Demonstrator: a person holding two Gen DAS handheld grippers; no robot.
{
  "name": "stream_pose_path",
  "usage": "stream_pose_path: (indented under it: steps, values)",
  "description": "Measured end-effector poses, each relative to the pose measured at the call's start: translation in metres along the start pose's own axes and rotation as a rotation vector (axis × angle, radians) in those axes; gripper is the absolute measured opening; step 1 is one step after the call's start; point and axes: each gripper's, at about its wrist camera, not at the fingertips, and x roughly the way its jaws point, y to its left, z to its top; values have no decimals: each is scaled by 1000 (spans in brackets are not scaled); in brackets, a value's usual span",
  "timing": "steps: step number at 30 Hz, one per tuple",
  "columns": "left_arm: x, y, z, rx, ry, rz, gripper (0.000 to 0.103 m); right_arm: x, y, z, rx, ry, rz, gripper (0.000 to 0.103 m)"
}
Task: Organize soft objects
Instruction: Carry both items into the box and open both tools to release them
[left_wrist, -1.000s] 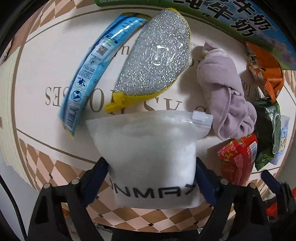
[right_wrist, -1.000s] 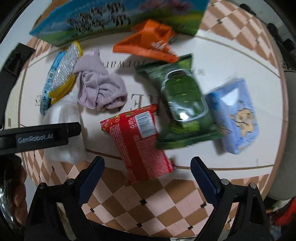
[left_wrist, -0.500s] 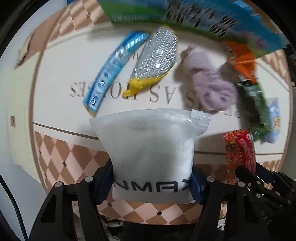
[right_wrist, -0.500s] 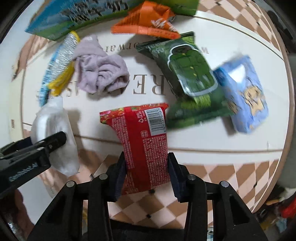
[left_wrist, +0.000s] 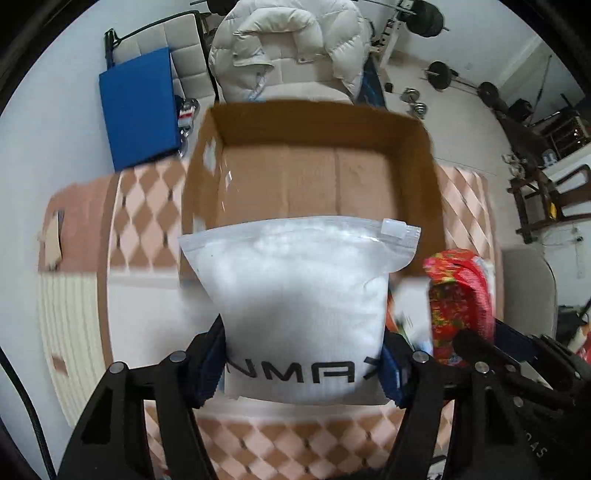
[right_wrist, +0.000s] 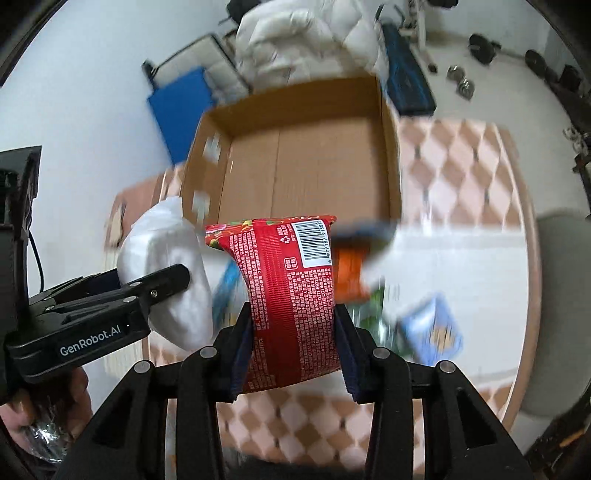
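My left gripper (left_wrist: 303, 365) is shut on a white zip bag (left_wrist: 299, 295) of soft filling and holds it above the table, in front of an open cardboard box (left_wrist: 317, 122). My right gripper (right_wrist: 293, 332) is shut on a red snack packet (right_wrist: 291, 295), also held up before the box (right_wrist: 306, 177). The red packet shows at the right of the left wrist view (left_wrist: 458, 299). The white bag (right_wrist: 173, 280) and left gripper (right_wrist: 162, 284) show at the left of the right wrist view. The box looks empty inside.
On the round checkered table (right_wrist: 461, 166) lie an orange packet (right_wrist: 351, 269), a green packet (right_wrist: 376, 306) and a light blue packet (right_wrist: 436, 328), all blurred. A white puffy coat (left_wrist: 291, 40) and a blue pad (left_wrist: 140, 107) lie behind the box. A chair (right_wrist: 565, 314) stands at the right.
Both grippers have lifted their items off the table and tilted up toward the cardboard box. The right gripper closed on the red packet about half a second ago.
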Motion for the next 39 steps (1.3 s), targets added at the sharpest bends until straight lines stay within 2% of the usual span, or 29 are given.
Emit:
stream_pose_path:
  steps: [5, 6, 7, 10, 13, 18, 22, 27, 28, 29, 30, 32, 33, 35, 39]
  values:
    - [66, 19, 89, -14, 122, -34, 67, 51, 8, 94, 68, -4, -47, 44]
    - [79, 21, 103, -1, 89, -29, 67, 65, 7, 112, 81, 4, -53, 44]
    - [94, 24, 118, 6, 116, -28, 67, 81, 5, 128, 92, 14, -60, 44]
    - [129, 23, 149, 25, 174, -33, 67, 138, 0, 162, 122, 40, -83, 44]
    - [154, 18, 166, 49, 209, -27, 67, 181, -10, 183, 154, 61, -111, 44]
    - [172, 13, 182, 79, 221, -31, 68, 224, -26, 202, 170, 86, -140, 44]
    - [179, 15, 191, 82, 240, -20, 70, 235, -27, 210, 154, 84, -172, 44]
    - [186, 29, 193, 29, 277, -59, 74, 241, -27, 220, 127, 108, -173, 48]
    - [184, 30, 193, 34, 265, -54, 76, 244, -26, 224, 121, 117, -183, 55]
    - [176, 27, 189, 38, 249, -48, 82, 242, -26, 224, 111, 124, -207, 65]
    - [173, 30, 188, 40, 233, -32, 90, 241, -24, 226, 103, 124, -219, 69]
    - [159, 28, 182, 37, 203, -21, 95, 233, -23, 225, 90, 119, -231, 76]
    - [154, 29, 180, 34, 189, -18, 98, 229, -23, 224, 85, 119, -239, 83]
    - [141, 31, 174, 37, 155, -8, 102, 220, -20, 220, 71, 116, -253, 90]
    - [114, 35, 156, 35, 105, -9, 102, 203, -13, 205, 37, 120, -252, 100]
